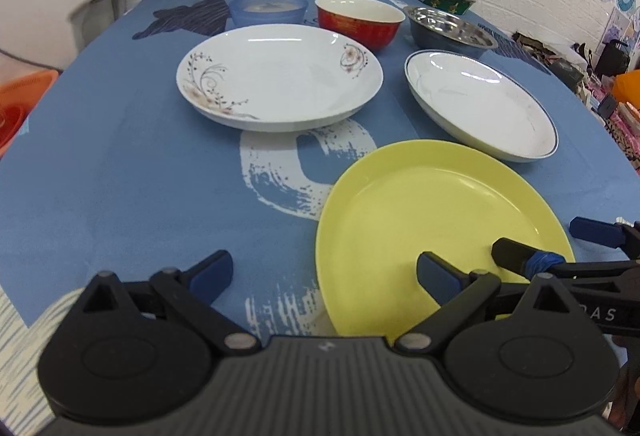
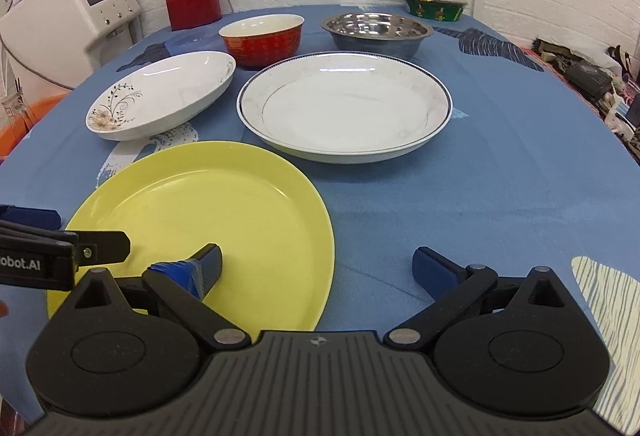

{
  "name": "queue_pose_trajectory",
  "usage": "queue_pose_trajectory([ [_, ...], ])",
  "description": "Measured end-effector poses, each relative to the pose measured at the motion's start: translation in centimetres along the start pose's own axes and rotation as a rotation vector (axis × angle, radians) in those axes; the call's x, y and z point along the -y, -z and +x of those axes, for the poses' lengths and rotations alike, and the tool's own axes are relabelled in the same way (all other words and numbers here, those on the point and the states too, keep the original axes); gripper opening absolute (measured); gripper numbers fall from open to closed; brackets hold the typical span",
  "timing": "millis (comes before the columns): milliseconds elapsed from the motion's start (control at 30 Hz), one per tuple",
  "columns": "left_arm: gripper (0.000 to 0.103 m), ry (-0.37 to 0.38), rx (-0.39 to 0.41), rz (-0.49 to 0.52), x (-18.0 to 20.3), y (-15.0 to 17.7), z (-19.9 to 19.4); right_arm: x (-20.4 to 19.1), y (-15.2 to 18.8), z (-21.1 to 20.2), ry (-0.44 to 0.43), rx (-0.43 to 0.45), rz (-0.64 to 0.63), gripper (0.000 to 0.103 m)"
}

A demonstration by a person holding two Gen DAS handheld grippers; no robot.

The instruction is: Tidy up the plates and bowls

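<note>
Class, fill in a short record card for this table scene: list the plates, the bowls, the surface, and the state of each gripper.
plates: yellow round plate; white floral-patterned plate; white blue-rimmed plate
bowls: red bowl with white inside; shiny steel bowl; translucent blue bowl; green patterned bowl
surface: blue printed tablecloth
left gripper: open, holding nothing
right gripper: open, one finger over the yellow plate

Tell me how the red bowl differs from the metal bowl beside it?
The red bowl is red outside with a cream inside; the metal bowl is shiny steel throughout. The red bowl looks narrower with steeper sides; the metal bowl is wider with a flared rim. Both stand upright and look empty.
</note>
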State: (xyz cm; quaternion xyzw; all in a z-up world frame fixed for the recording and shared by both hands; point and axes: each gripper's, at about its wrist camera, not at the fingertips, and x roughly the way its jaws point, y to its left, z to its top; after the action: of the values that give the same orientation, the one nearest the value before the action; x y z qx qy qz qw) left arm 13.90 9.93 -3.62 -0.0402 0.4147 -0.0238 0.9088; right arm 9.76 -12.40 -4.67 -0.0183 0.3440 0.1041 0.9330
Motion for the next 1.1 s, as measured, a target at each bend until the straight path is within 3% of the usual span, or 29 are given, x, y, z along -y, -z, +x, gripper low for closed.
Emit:
queue_pose_trajectory([
  [67,0.098,-0.013,-0.003,0.032,0.5,0.0,0.3,0.1,0.1,0.0,-0.009,0.010,-0.020,0.090],
  [267,0.097,-0.028,-0.008,0.042,0.7,-0.1,0.4,-0.2,-1.1,0.2,-0.002,-0.083,-0.007,0.088],
  [467,0.095,-0.027,0.000,0.039,1.0,0.0,0.4,-1.0,0.5,-0.8,-0.080,-0.012,-0.078,0.084],
  [600,0.053,0.029,0.027,0.069,2.3,0.0,-0.3,-1.8,0.7,-1.1,-0.134,0.005,-0.122,0.075],
  [667,0.053,0.012,0.036,0.055,2.4,0.0,-0.2,-2.3,0.9,-1.3,-0.128,0.009,-0.117,0.075],
  [733,0.044,0.018,0.037,0.028,2.2,0.0,-0.4,-2.3,1.0,-1.6,-0.136,0.014,-0.082,0.075],
  [800,0.043,0.003,0.033,0.020,2.2,0.1,-0.7,-2.4,0.9,-2.0,-0.158,0.007,-0.028,0.076],
  [933,0.042,-0.004,0.040,0.000,1.3,0.4,-2.3,-3.3,0.6,-2.7,-0.181,0.035,-0.030,0.077],
  [1100,0.042,-0.068,0.064,-0.040,-1.4,0.6,-4.1,-6.0,0.0,-2.7,-0.254,0.059,-0.046,0.078],
])
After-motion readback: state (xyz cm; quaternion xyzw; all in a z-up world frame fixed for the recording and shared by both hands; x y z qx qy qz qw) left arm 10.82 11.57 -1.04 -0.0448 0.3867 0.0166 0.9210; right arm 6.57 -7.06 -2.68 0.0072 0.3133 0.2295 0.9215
